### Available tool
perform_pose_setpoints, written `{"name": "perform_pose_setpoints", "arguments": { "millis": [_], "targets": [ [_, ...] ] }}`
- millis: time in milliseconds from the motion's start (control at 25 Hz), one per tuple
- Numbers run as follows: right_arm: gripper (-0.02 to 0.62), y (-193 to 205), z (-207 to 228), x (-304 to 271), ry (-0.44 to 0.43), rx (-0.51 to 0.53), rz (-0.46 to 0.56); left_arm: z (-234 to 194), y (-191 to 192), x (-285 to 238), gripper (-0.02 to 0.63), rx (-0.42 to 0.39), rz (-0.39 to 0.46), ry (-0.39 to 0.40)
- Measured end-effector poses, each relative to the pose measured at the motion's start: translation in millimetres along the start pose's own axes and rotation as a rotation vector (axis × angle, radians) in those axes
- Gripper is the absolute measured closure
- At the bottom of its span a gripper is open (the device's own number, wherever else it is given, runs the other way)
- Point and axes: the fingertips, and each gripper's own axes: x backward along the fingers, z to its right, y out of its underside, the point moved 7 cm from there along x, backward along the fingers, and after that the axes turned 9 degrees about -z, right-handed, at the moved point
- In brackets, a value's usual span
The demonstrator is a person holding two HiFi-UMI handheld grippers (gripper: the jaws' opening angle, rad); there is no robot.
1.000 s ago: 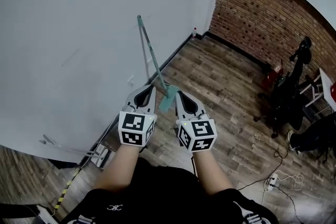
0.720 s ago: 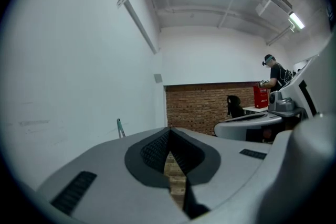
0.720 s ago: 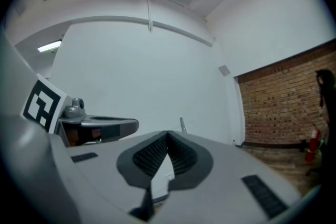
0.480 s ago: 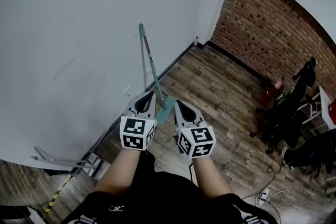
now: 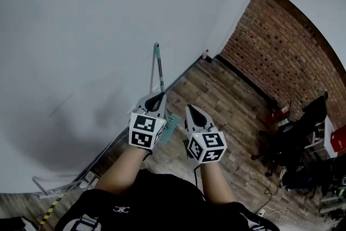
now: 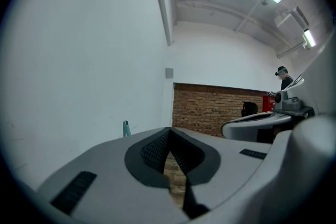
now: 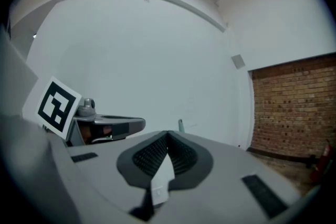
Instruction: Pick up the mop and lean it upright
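Note:
The mop leans upright against the white wall [image 5: 81, 35]. Its teal handle tip [image 5: 156, 47] is at the top, and the thin pole [image 5: 160, 76] runs down behind my left gripper. The teal mop head [image 5: 171, 128] lies on the wooden floor between the two grippers. My left gripper [image 5: 157, 96] is shut and empty, and the pole passes just past its tips without being held. In the left gripper view, the handle tip [image 6: 126, 128] shows to the left of the closed jaws. My right gripper [image 5: 190, 109] is shut, empty and to the right of the mop head. The handle tip [image 7: 180, 125] shows beyond its jaws.
A brick wall [image 5: 281, 62] closes the far right side. Dark office chairs [image 5: 294, 138] stand near it. A small bottle [image 5: 205, 55] sits in the corner by the baseboard. A metal frame [image 5: 54, 189] lies at the lower left. Cables [image 5: 270, 212] trail on the floor at the lower right.
The head view has swung upward along the wall. The mop stays leaning in place. Both grippers remain shut on either side of the mop head.

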Motion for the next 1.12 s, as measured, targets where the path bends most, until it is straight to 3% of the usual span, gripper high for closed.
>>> {"name": "perform_pose_setpoints", "arguments": {
  "millis": [320,560,720,800,880,1120],
  "targets": [
    [0.583,-10.9,17.4,-83.7,-0.021,0.003,-0.049,-60.7,-2.5,-51.5,0.614,0.022,-0.039,-0.023],
    [0.581,-17.8,52.0,-145.5,-0.086,0.018,-0.054,-80.3,-6.2,-81.9,0.614,0.040,-0.060,-0.106],
    [0.576,-23.9,87.1,-212.9,-0.176,0.080,-0.098,-88.7,-16.6,-104.9,0.614,0.065,-0.062,-0.232],
    [0.513,-28.0,91.7,-250.4,-0.239,0.134,-0.134,-97.1,-20.2,-112.0,0.614,0.090,-0.074,-0.303],
    [0.503,-33.5,93.2,-284.9,-0.293,0.179,-0.157,-102.3,-26.6,-116.4,0.614,0.098,-0.081,-0.374],
    [0.453,-33.8,101.7,-368.2,-0.365,0.247,-0.238,-91.0,-36.6,-127.4,0.614,0.109,-0.110,-0.538]
  ]
}}
